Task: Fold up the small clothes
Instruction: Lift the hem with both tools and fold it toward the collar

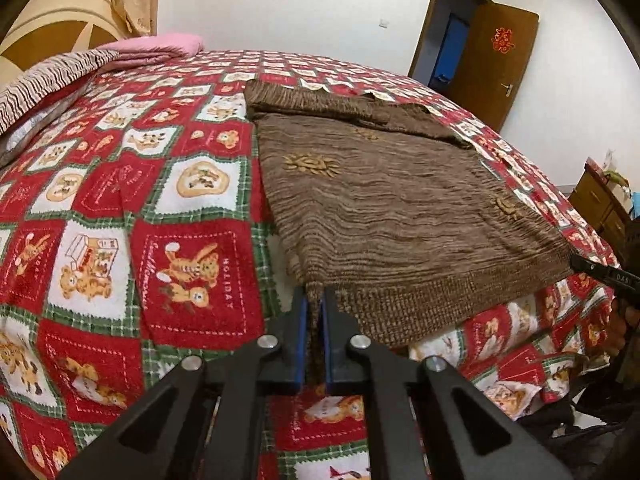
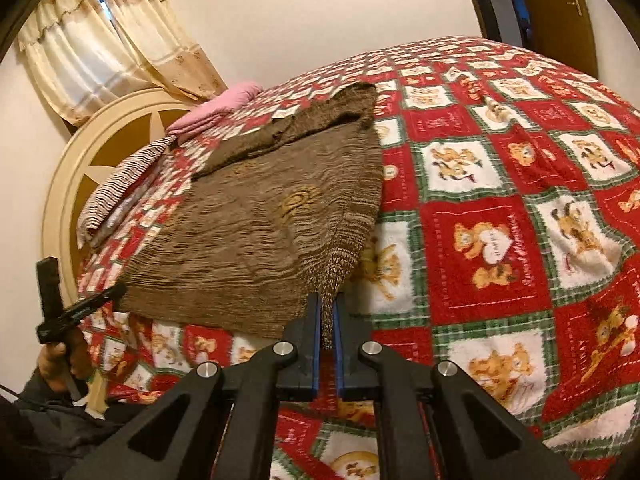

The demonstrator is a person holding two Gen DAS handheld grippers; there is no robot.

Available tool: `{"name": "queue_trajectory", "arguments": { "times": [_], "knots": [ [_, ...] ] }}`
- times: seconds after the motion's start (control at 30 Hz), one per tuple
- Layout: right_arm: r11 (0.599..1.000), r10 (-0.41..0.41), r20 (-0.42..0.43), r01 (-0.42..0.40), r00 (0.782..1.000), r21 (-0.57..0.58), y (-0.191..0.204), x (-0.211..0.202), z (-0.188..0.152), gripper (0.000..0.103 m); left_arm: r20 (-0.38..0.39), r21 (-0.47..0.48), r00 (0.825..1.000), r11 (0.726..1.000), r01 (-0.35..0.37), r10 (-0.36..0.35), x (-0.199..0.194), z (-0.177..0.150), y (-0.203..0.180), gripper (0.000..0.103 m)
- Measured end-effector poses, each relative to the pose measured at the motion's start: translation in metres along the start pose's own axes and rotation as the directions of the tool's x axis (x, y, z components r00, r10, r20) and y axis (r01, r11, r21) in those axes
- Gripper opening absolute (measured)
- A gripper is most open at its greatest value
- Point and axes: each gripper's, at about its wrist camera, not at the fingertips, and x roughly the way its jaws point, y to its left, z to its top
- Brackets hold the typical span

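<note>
White walls, bed with a red-white-green bear-print blanket filling both views. Brown knit sweater lies spread flat on the blanket, hem toward the bed's near edge, sleeves folded across its far end. My left hand-held gripper is clamped on the hem's left corner, blue pads pressed together with knit between them. My right hand-held gripper is pinched on the hem's right corner the same way, fabric bunched in the narrow slot. Hem stretches between the two grips along the near edge, slightly lifted off the blanket. Pink folded cloth and a striped pillow sit at the headboard end, well apart from the sweater. Round cream headboard beside cream curtains. Brown door stands open on the far wall. Wooden dresser past the bed's right edge.
</note>
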Motion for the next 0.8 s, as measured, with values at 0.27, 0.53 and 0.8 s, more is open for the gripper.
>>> {"name": "queue_trajectory", "arguments": {
  "times": [0.27, 0.53, 0.8],
  "knots": [
    [1.000, 0.019, 0.016, -0.019, 1.000, 0.000, -0.001, -0.016, -0.009, 0.004, -0.016, 0.003, 1.000, 1.000, -0.007, 0.007, 0.004, -0.003, 0.005, 0.007],
    [0.990, 0.105, 0.094, -0.113, 0.990, 0.085, -0.011, -0.025, 0.017, 0.004, 0.062, -0.045, 0.997, 0.998, 0.046, -0.043, -0.015, 0.026, 0.019, 0.007],
    [0.993, 0.082, 0.211, -0.097, 0.974, 0.061, -0.001, -0.036, 0.074, 0.004, 0.150, -0.042, 0.987, 0.997, 0.060, -0.053, -0.013, 0.080, 0.017, 0.007]
  ]
}}
